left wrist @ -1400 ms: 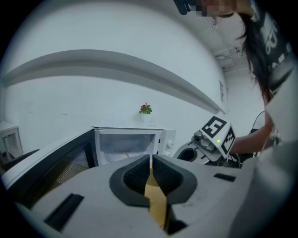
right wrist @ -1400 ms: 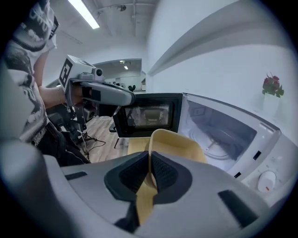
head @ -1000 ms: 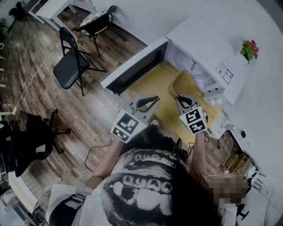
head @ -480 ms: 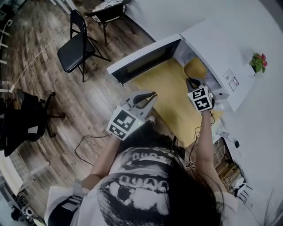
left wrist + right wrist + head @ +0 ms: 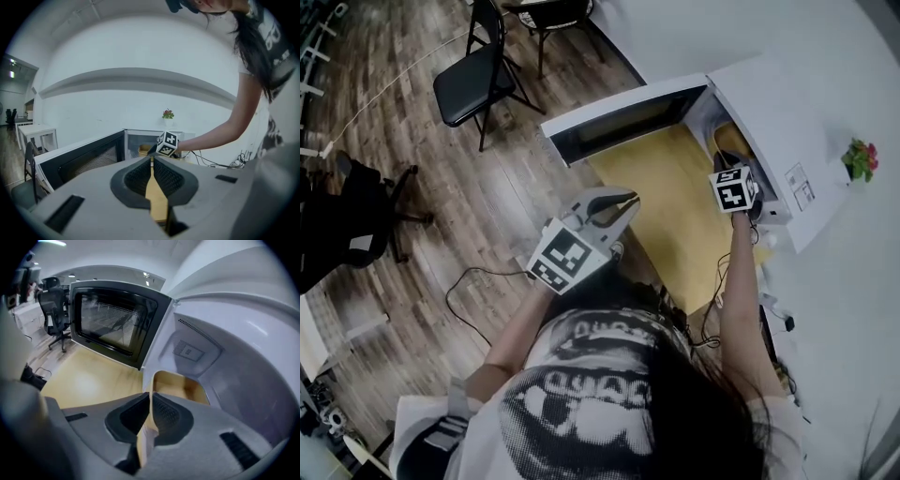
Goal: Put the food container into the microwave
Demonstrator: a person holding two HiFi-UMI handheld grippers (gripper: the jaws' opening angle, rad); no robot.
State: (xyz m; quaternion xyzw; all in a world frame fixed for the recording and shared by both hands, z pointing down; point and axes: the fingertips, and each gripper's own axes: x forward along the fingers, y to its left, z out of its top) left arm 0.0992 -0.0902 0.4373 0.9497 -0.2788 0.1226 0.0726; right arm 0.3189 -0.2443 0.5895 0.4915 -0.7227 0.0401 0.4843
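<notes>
Right tool (image 5: 150, 395): clamped on the near wall of the container. The thin wall stands upright between the two pads, one pad outside it and one over its inside.
Container (image 5: 183, 386): tan and open-topped with rounded corners, and nothing shows inside it. It reaches forward from the right tool's tips and a little to their right. It sits inside the oven's cavity, just past the opening, with the white back wall and its vent above it. I cannot tell whether its base touches the cavity floor.
Oven (image 5: 773, 108): a white microwave standing on the desk, with its cavity facing the person.
Door (image 5: 614, 120): black-framed with a mesh window, swung wide open to the left in the head view. It is well clear of the container.
Left tool (image 5: 151, 159): pads pressed together with nothing between them. It is held at the near edge of the desk, aimed roughly toward the oven and well apart from the container.
Desk (image 5: 666, 202): yellow top, bare in front of the oven.
Arm (image 5: 739, 281): the right arm, stretched out straight to the oven mouth.
Plant (image 5: 861, 157): a small pot with red flowers, beyond the oven.
Chair (image 5: 478, 80): black folding chair on the wooden floor, well away from the desk.
</notes>
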